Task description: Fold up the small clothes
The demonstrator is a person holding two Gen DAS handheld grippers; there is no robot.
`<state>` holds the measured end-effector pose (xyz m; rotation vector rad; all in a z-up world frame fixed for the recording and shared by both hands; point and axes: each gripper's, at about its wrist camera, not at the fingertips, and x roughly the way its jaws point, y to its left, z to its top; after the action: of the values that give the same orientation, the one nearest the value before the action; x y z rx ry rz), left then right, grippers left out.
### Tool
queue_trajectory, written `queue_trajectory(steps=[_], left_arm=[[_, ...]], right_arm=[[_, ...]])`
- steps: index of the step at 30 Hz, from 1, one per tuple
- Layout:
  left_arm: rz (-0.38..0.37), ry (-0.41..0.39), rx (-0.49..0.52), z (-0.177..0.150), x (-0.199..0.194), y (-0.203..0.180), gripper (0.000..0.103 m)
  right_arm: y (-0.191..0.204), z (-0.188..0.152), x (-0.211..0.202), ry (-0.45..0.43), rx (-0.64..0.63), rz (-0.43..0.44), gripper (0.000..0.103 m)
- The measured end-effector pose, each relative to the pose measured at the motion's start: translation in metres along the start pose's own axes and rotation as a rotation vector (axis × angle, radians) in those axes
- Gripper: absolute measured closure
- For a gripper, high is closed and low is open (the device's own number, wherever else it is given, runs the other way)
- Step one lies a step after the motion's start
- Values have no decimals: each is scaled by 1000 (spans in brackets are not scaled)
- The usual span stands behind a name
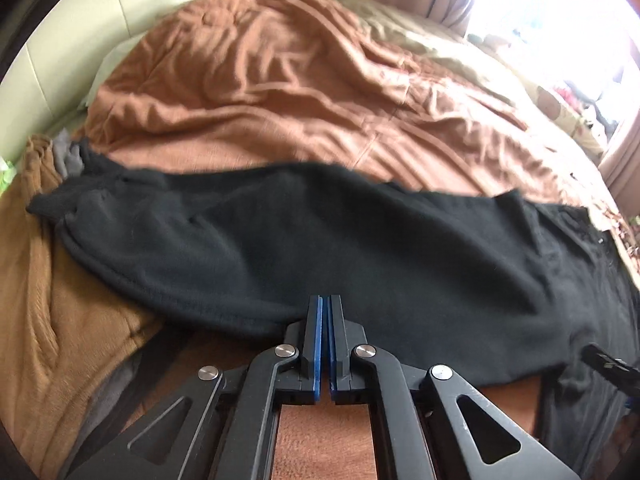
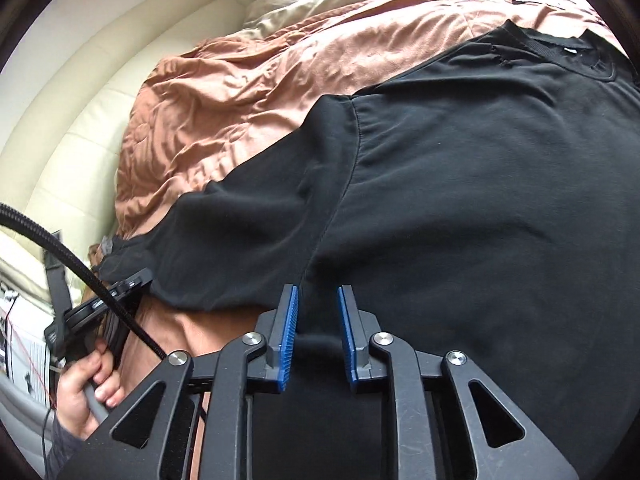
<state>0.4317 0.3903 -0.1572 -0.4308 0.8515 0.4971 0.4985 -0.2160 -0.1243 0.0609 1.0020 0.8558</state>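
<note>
Black shirt (image 2: 460, 184) lies spread flat on the bed, on top of a rumpled brown blanket (image 1: 256, 92); collar at the far right in my right view, one long sleeve (image 1: 224, 236) stretched out to the left

Fabric looks soft and limp, light, slightly fuzzy, so it will sag and drag when lifted. I'd take it at seams and hems: sleeve edge, shoulder seam, bottom hem. A single layer may slip out of a shallow pinch

Left gripper (image 1: 324, 308) has its pads pressed together at the near edge of the sleeve; whether any cloth is caught between them I can't tell

Right gripper (image 2: 317, 300) sits low over the seam where sleeve meets body, jaws narrowed with a fold of black cloth between them, pads not visibly pressing yet

Small white tag (image 2: 571, 51) inside the collar, too small to read. No other writing or brand visible

A hand (image 2: 86, 390) holds the left gripper's handle
</note>
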Motion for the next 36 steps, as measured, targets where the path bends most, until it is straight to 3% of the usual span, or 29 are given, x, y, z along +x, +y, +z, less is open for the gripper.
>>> queue_trajectory(steps=[5, 9, 14, 16, 17, 18, 20, 26, 36], left_arm=[[-34, -86, 3, 27, -29, -8, 103], [-57, -138, 20, 54, -52, -17, 103], [-87, -54, -9, 61, -57, -15, 103], [-89, -25, 12, 53, -55, -15, 97], [-86, -8, 22, 47, -53, -16, 84], [-80, 8, 25, 41, -51, -15, 62], [-78, 17, 10, 29, -50, -11, 39], [-67, 68, -65, 6, -36, 7, 38], [45, 121, -156, -9, 11, 19, 36]], right_arm=[[-2, 11, 15, -5, 44, 15, 92], [-8, 4, 47, 90, 116, 29, 96], [-11, 12, 41, 78, 134, 52, 96], [-10, 13, 42, 81, 122, 39, 96], [-11, 12, 42, 84, 123, 41, 96], [-10, 12, 43, 85, 129, 44, 96], [-12, 10, 41, 84, 137, 46, 96], [-8, 7, 41, 84, 140, 44, 95], [-10, 5, 42, 76, 140, 48, 95]])
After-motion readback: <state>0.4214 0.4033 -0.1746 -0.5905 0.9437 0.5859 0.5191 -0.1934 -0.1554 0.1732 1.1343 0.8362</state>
